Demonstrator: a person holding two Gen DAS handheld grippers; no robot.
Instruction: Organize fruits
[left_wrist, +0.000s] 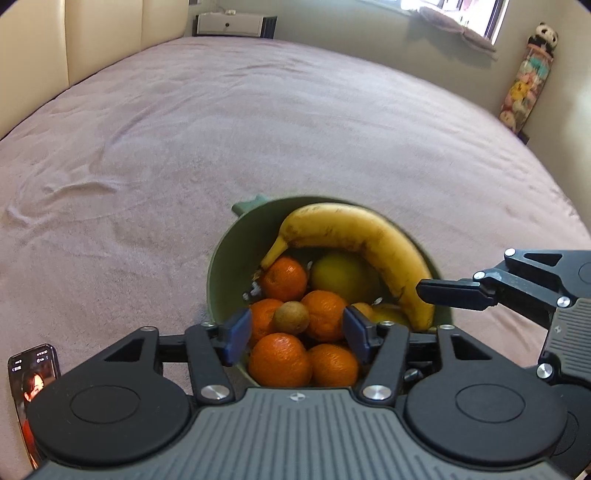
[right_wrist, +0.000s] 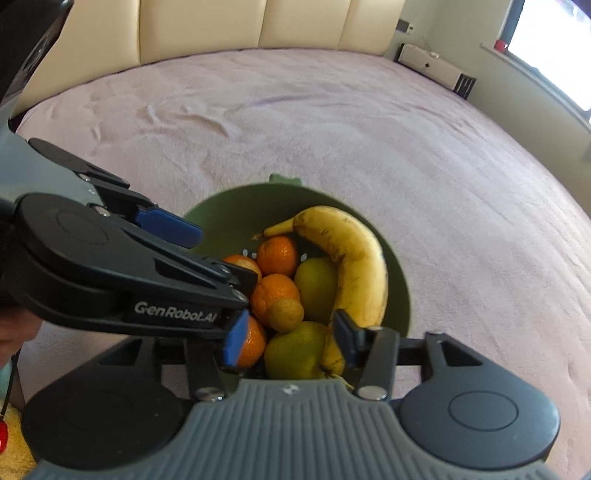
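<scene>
- Left wrist view: left claw (left_wrist: 297, 330) open above the bowl (left_wrist: 221, 258), hiding its near rim
- Right claw (right_wrist: 291, 338) open, covering pear (right_wrist: 295, 354) and tangerines (right_wrist: 275, 291) beside the banana (right_wrist: 347, 258)

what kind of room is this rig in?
Most likely a bedroom. The green bowl of fruit sits on a wide bed under a pinkish cover, with a padded cream headboard behind it, a white nightstand in the corner and stuffed toys by the window.

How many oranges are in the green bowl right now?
5 show: one beside the banana's stem, two mid-pile, two nearest the camera. More may be buried underneath.
</scene>
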